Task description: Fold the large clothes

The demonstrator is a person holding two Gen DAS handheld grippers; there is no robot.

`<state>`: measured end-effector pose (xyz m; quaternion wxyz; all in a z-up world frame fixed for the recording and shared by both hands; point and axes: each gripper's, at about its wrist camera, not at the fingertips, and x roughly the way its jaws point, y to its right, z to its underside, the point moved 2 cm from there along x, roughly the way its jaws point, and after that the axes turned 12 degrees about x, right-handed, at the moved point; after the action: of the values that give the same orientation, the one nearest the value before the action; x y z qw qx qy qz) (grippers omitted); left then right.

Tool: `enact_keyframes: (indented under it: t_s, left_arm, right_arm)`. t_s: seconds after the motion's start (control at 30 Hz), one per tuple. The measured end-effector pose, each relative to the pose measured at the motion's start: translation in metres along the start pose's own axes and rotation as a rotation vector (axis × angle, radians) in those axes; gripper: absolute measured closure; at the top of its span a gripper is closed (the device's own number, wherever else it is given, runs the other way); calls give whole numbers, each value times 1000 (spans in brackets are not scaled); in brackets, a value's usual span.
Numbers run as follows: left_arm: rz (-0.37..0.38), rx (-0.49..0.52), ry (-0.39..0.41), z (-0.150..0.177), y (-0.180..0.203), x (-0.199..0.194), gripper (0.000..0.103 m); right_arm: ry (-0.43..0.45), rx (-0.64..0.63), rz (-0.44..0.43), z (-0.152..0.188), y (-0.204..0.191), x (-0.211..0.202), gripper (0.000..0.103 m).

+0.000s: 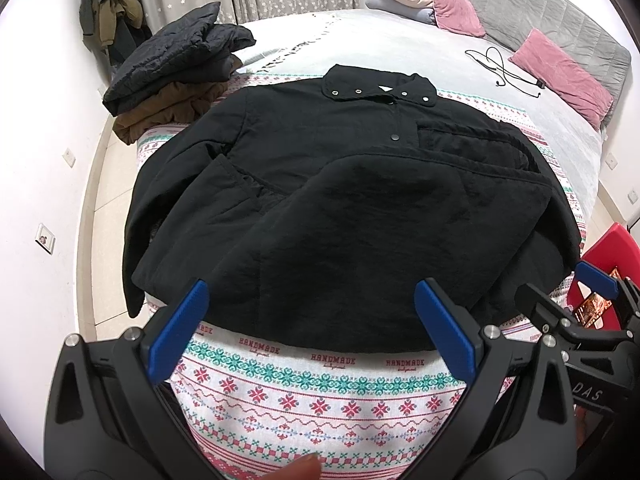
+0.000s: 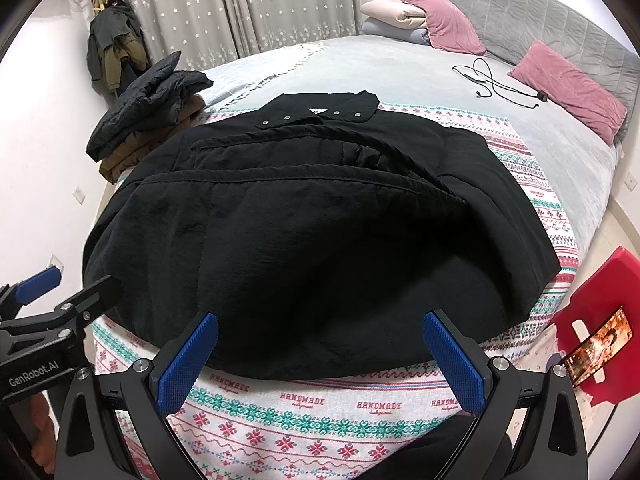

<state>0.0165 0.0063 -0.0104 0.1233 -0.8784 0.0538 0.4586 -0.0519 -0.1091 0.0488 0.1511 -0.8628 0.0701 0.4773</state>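
With the black jacket (image 1: pixel 320 200) lying partly folded on the patterned cloth (image 1: pixel 320 392) over the bed, both the left gripper (image 1: pixel 312 332) and right gripper (image 2: pixel 320 360) hover fingers apart at its near hem, so pinch both hem corners evenly, then lift toward the collar (image 2: pixel 320 114)

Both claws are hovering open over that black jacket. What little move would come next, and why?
Probably lower both and pinch the hem nearest them. The black jacket lies on the patterned cloth with one side already folded in, and the left gripper and right gripper hang open just short of that hem, holding nothing.
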Motion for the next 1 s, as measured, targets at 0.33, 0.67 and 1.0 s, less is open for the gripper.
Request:
enact_keyframes:
  t_s: [0.33,0.67,1.0]
  left_arm:
    - [64,-60,30,0,-22,11,1]
    - [259,-57,25,-12,-71,20,1]
    - [270,-110,-13,-8,-112,44,1]
  right_arm:
    - [29,-39,10,-7,10,-1,0]
    - [-134,-7,-207,-45,55,3,0]
    - [-89,203,-38,-93,158,33,1]
